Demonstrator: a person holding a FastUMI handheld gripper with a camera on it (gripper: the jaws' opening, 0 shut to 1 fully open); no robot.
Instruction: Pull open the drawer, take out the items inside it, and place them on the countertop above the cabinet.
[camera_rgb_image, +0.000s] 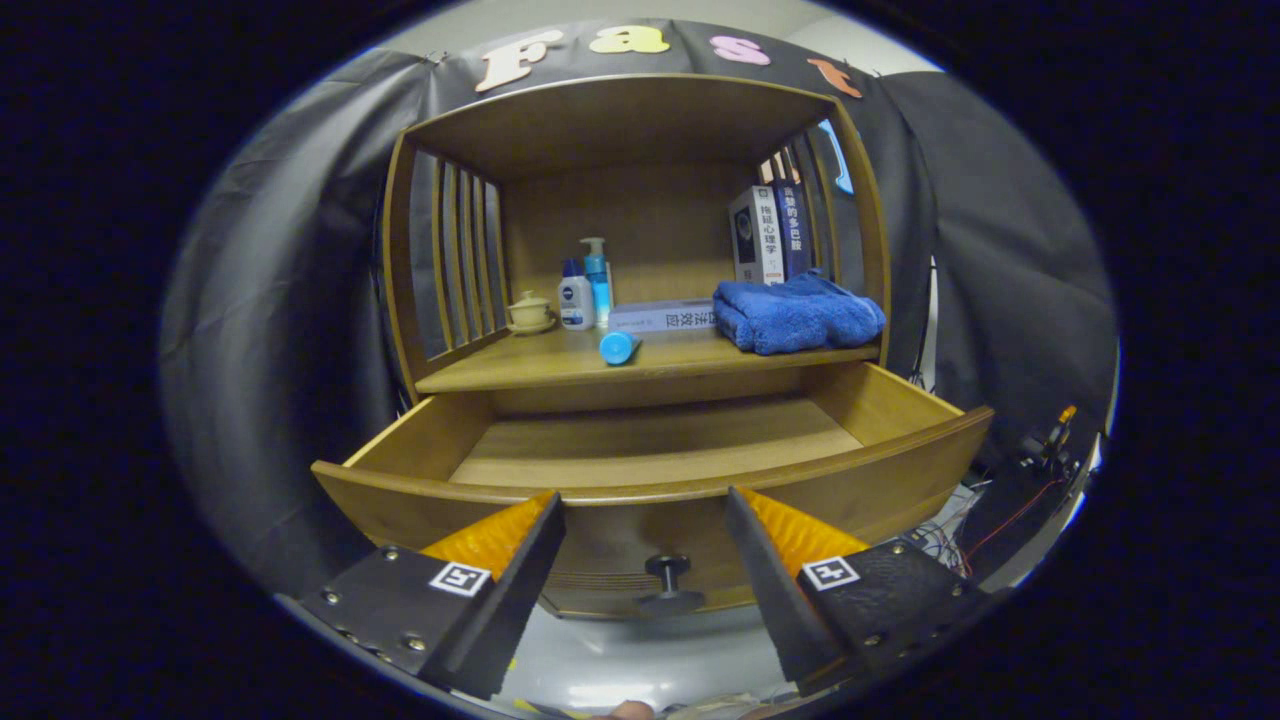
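The wooden drawer (900, 455) of the cabinet stands pulled out toward me, and the part of its floor that I see is bare wood. Its dark round knob (668, 570) sits on the front panel, between my two fingers and a little below their tips. My gripper (645, 500) is open, fingers spread wide at the drawer's front rim, holding nothing. On the countertop (520, 368) above the drawer lie a folded blue towel (795, 312) at the right and a blue tube (617, 347) near the front edge.
At the back of the countertop stand a small lidded cup (529, 310), a white bottle (575, 297), a blue pump bottle (596, 278), a flat-lying book (662, 317) and upright books (768, 235). Slatted side walls enclose the shelf. Cables (1010, 500) lie at the right.
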